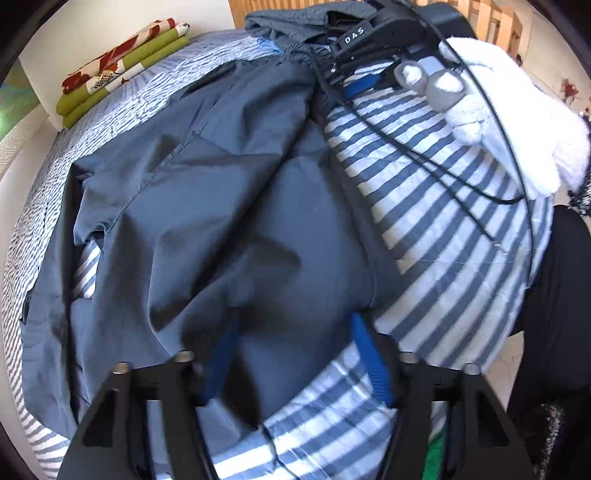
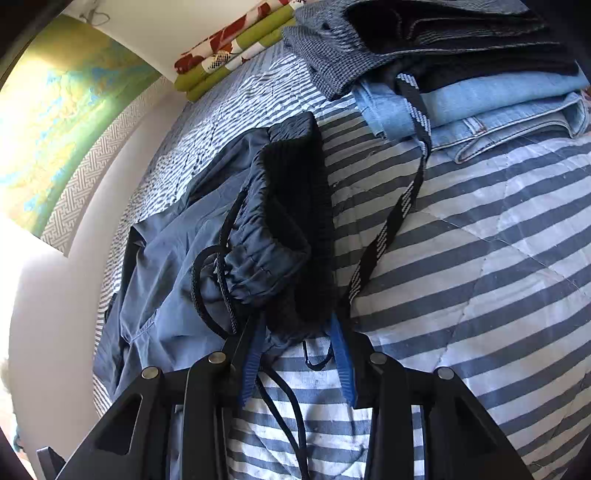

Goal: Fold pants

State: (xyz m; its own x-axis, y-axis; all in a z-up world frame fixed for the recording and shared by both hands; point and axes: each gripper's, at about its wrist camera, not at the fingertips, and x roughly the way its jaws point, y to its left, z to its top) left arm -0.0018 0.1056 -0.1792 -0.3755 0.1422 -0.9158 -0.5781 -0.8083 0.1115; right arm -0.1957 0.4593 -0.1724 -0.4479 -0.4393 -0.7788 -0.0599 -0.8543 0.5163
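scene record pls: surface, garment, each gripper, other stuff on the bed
surface: striped bedspread
garment: dark blue pants, spread out and rumpled
left gripper: pants fabric between its fingers; grip unclear
right gripper: at the pants' waistband, which sits bunched between its fingers
other: stack of folded jeans; folded green floral cloth by the wall

I see a bed (image 2: 480, 229) under a quilt with blue and white stripes, sunlit in patches. A white wall (image 1: 122, 22) runs behind its far edge, and a folded green cloth (image 1: 122, 70) with red flowers lies against it. On the left, a green and yellow map (image 2: 62, 122) hangs beside a strip of grey patterned wallpaper (image 2: 88, 184). Wooden slats (image 1: 491, 22) show at the top right of the left view. A stack (image 2: 480, 74) of folded jeans and dark clothes sits on the bed.
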